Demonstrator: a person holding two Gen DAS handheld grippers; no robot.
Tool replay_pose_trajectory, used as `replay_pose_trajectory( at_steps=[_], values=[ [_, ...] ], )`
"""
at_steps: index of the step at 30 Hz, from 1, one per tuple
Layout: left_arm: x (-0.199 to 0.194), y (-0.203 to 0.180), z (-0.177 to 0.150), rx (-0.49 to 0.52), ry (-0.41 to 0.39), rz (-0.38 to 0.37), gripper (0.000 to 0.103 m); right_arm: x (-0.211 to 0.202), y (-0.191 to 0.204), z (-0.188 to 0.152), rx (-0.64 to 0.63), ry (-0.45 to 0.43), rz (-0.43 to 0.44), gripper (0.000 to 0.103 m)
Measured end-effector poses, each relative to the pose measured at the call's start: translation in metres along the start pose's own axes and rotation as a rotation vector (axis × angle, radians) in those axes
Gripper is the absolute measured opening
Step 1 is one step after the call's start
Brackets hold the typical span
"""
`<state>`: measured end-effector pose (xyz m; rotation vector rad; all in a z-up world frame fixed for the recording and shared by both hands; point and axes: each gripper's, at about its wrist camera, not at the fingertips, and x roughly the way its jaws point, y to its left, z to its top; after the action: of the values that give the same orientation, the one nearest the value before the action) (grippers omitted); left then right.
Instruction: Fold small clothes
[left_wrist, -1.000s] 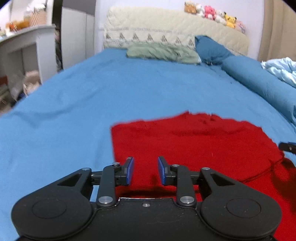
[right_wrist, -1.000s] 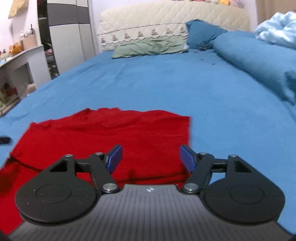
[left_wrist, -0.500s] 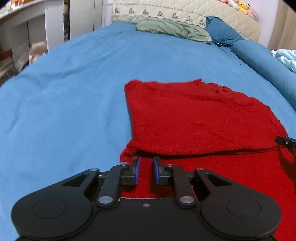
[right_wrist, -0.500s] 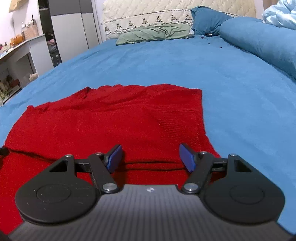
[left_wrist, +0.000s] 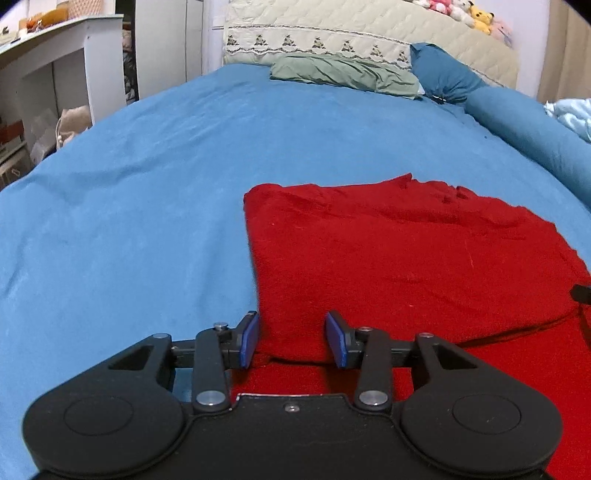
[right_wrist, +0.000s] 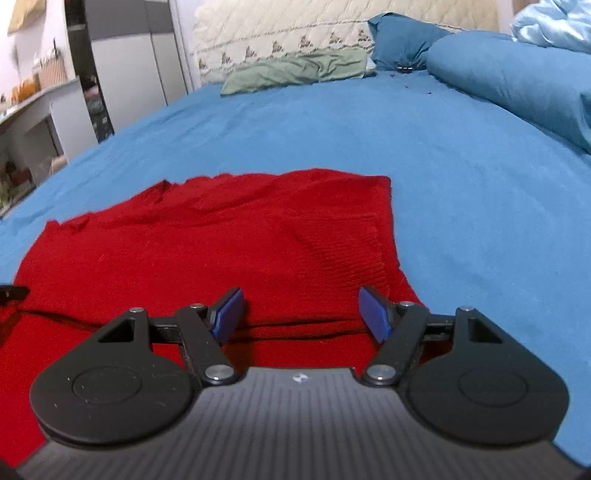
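A red knitted garment (left_wrist: 406, 258) lies flat on the blue bed sheet (left_wrist: 147, 184), its far part folded over the near part. My left gripper (left_wrist: 291, 341) hovers over the fold's near left corner; its jaws are opening and the pads press on nothing. In the right wrist view the same red garment (right_wrist: 240, 251) fills the lower left. My right gripper (right_wrist: 299, 314) stands wide open above the fold's near right corner, with cloth under the gap but nothing gripped. A tip of each gripper shows at the other view's edge.
Green pillow (left_wrist: 343, 74), dark blue pillow (left_wrist: 443, 74) and a cream headboard (left_wrist: 369, 33) with plush toys lie at the far end. A long blue bolster (right_wrist: 517, 81) and pale blue bedding run along the right. White desk (left_wrist: 66, 66) stands left of the bed.
Both grippers sank toward the garment. The left jaws narrowed to almost shut, then spread apart again. The right jaws stayed wide. The folded layer lies flatter and nearer the fingertips.
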<state>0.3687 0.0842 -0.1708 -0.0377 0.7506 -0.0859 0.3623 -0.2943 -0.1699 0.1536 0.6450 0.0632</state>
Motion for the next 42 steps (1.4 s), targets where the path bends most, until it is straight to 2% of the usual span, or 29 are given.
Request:
replay_pose_trajectory(
  at_steps=[3,7,10,12,13,15,18,21,23,25,28,30,34,36,40,42],
  values=[
    [-0.007,-0.001,0.002,-0.004,0.003,0.009,0.044,-0.011,0.001,0.006,0.011,-0.002,0.001,0.085],
    [-0.047,-0.009,0.009,-0.031,-0.027,-0.009,0.045,-0.064,0.001,0.023,0.016,-0.054,0.019,0.085],
    [-0.099,-0.022,0.017,-0.024,-0.066,0.0,0.057,-0.126,0.001,0.04,-0.045,-0.102,0.004,0.086],
    [-0.137,-0.03,0.019,-0.024,-0.092,-0.002,0.075,-0.169,-0.002,0.049,-0.06,-0.124,0.01,0.091],
    [-0.159,-0.033,0.02,-0.023,-0.101,-0.008,0.079,-0.19,-0.004,0.051,-0.059,-0.129,0.019,0.097],
    [-0.198,-0.039,0.018,-0.024,-0.121,-0.012,0.094,-0.232,-0.008,0.053,-0.062,-0.129,0.032,0.099],
    [-0.241,-0.046,0.009,-0.027,-0.128,-0.025,0.1,-0.281,-0.016,0.046,-0.063,-0.077,0.028,0.101],
    [-0.274,-0.051,-0.013,-0.04,-0.099,-0.049,0.103,-0.317,-0.027,0.024,-0.017,-0.006,0.032,0.101],
    [-0.283,-0.053,-0.031,-0.036,-0.072,-0.048,0.103,-0.334,-0.032,0.002,0.011,0.025,0.026,0.101],
    [-0.285,-0.058,-0.054,-0.02,-0.03,-0.016,0.103,-0.344,-0.038,-0.023,0.034,0.063,0.009,0.101],
    [-0.275,-0.063,-0.087,-0.001,0.066,0.031,0.103,-0.346,-0.044,-0.064,0.091,0.136,-0.019,0.1],
    [-0.264,-0.061,-0.111,-0.008,0.119,0.03,0.103,-0.344,-0.045,-0.088,0.12,0.17,-0.021,0.099],
    [-0.247,-0.056,-0.146,-0.006,0.151,0.062,0.101,-0.336,-0.038,-0.121,0.124,0.212,-0.03,0.097],
    [-0.24,-0.052,-0.159,-0.013,0.157,0.054,0.091,-0.332,-0.032,-0.133,0.119,0.223,-0.036,0.094],
    [-0.226,-0.043,-0.178,-0.058,0.18,0.041,0.081,-0.319,-0.026,-0.149,0.106,0.247,-0.05,0.084],
    [-0.221,-0.039,-0.181,-0.072,0.195,0.044,0.071,-0.313,-0.023,-0.154,0.104,0.267,-0.055,0.081]
  ],
)
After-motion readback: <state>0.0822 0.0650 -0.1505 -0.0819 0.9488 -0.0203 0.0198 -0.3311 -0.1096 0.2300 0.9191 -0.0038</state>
